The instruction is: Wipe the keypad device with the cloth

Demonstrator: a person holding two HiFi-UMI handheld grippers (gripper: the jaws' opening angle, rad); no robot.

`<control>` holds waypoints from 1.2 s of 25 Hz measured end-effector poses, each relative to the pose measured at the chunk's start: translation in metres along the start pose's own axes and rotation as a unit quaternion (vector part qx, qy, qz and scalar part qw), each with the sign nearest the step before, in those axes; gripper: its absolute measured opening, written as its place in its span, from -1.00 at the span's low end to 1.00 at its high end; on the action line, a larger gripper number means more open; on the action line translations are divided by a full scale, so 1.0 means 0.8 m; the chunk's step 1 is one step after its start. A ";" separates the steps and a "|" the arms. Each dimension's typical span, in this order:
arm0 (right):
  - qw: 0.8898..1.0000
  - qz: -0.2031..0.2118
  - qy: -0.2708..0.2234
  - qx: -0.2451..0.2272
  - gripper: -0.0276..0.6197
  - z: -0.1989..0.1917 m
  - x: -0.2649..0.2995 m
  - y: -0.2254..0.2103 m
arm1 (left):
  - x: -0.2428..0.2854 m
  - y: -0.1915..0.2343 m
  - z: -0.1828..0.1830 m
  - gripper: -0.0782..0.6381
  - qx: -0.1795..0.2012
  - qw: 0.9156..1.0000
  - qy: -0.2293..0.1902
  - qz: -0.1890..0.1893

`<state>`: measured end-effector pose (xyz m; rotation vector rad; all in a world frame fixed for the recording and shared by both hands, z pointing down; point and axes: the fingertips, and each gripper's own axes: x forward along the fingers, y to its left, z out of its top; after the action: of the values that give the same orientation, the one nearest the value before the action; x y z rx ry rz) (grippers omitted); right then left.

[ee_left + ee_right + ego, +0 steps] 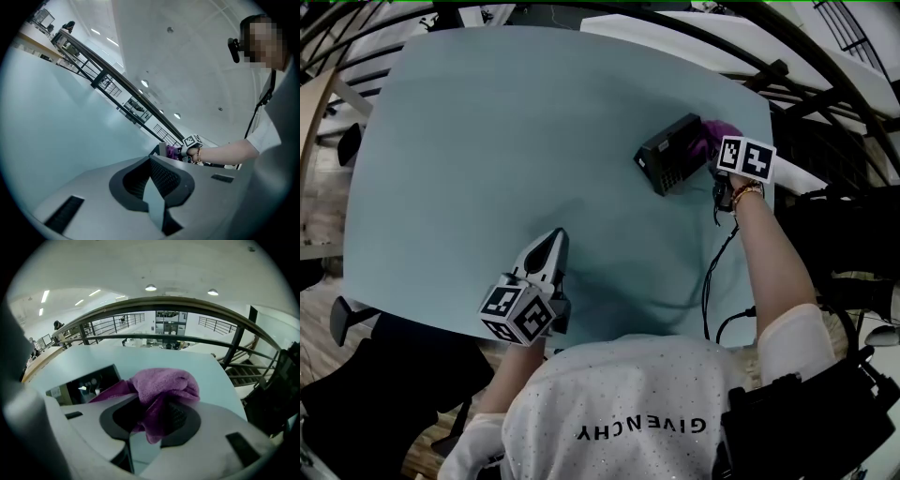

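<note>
The black keypad device (668, 155) lies on the pale blue table (506, 141) at its far right, and it appears again at the left of the right gripper view (86, 383). My right gripper (713, 150) is shut on a bunched purple cloth (164, 385), which rests against the device's right end (712, 137). My left gripper (556, 239) is over the near table edge, far from the device. Its jaws are shut with nothing between them (151, 160). From the left gripper view, the device (160, 150) and the cloth (174, 151) are small and distant.
A black cable (711, 277) trails from the right hand down across the table's near right edge. Dark railings (825, 89) curve behind the table's far right side. A chair base (347, 319) stands on the floor at the near left.
</note>
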<state>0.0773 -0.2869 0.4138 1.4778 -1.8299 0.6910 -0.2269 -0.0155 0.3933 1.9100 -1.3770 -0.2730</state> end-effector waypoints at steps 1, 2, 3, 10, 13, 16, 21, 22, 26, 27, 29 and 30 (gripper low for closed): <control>1.000 -0.006 0.010 -0.003 -0.54 -0.012 -0.002 -0.009 | -0.005 -0.008 -0.003 -0.75 0.004 1.000 0.003 -0.001; 1.000 -0.010 0.018 -0.004 -0.54 -0.023 -0.004 -0.016 | -0.011 -0.015 -0.005 -0.75 0.008 1.000 0.006 -0.001; 1.000 -0.012 0.022 -0.001 -0.54 -0.032 -0.006 -0.022 | -0.019 -0.019 -0.007 -0.75 0.011 1.000 0.008 0.002; 1.000 -0.027 0.015 -0.007 -0.54 -0.054 -0.007 -0.017 | -0.063 -0.011 -0.005 -0.75 0.021 1.000 0.016 0.009; 0.999 -0.036 0.021 -0.004 -0.54 -0.066 -0.007 -0.018 | -0.077 -0.007 -0.004 -0.75 0.025 1.000 0.016 0.002; 0.999 -0.036 0.036 0.002 -0.54 -0.086 -0.006 -0.016 | -0.085 -0.003 -0.009 -0.75 0.010 1.000 0.021 -0.013; 0.999 -0.027 0.039 0.003 -0.54 -0.105 -0.006 -0.009 | -0.088 -0.021 -0.020 -0.75 -0.010 0.998 0.040 -0.056; 0.999 -0.026 0.038 0.004 -0.54 -0.106 -0.006 -0.009 | -0.087 -0.027 -0.023 -0.75 -0.014 0.996 0.048 -0.069; 0.999 -0.021 0.038 0.007 -0.54 -0.108 -0.010 -0.010 | -0.087 -0.040 -0.042 -0.75 -0.021 0.991 0.083 -0.099; 0.999 -0.018 0.037 0.008 -0.54 -0.107 -0.011 -0.011 | -0.087 -0.041 -0.047 -0.75 -0.025 0.990 0.093 -0.105; 0.999 -0.014 0.036 0.013 -0.54 -0.108 -0.015 -0.014 | -0.085 -0.044 -0.054 -0.75 -0.048 0.986 0.106 -0.115; 0.999 -0.013 0.035 0.020 -0.54 -0.110 -0.017 -0.016 | -0.084 -0.045 -0.055 -0.75 -0.060 0.985 0.109 -0.118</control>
<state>0.1065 -0.2150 0.4585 1.4811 -1.7506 0.7625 -0.2028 0.0686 0.3834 1.9391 -0.9709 -0.2462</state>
